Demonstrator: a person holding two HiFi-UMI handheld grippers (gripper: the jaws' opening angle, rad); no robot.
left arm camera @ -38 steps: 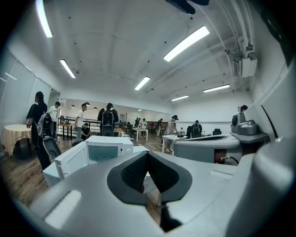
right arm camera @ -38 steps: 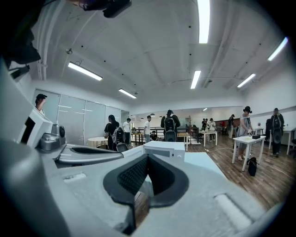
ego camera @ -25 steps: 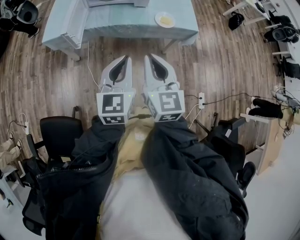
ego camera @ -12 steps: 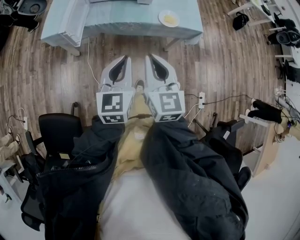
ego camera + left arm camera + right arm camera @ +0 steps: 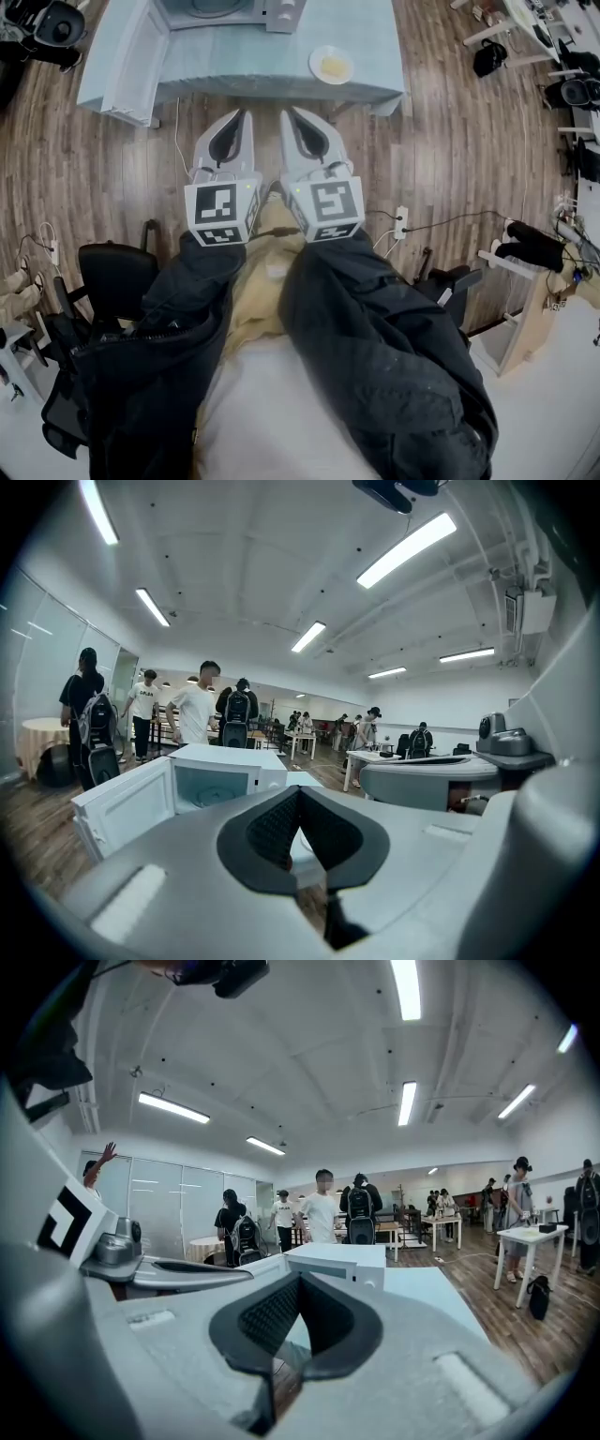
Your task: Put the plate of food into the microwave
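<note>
your left gripper point(image 5: 246, 116) and right gripper point(image 5: 287, 114) sit side by side at mid frame, jaws pressed together on nothing. past their tips, the plate of food point(image 5: 331, 66) rests on the tabletop point(image 5: 262, 61), upper middle. the open microwave point(image 5: 225, 9) is at the top edge. since a second ago the tabletop has slid lower, closer to your grippers.

Black chair point(image 5: 117, 272) and, seemingly, a power strip point(image 5: 402, 222).
</note>
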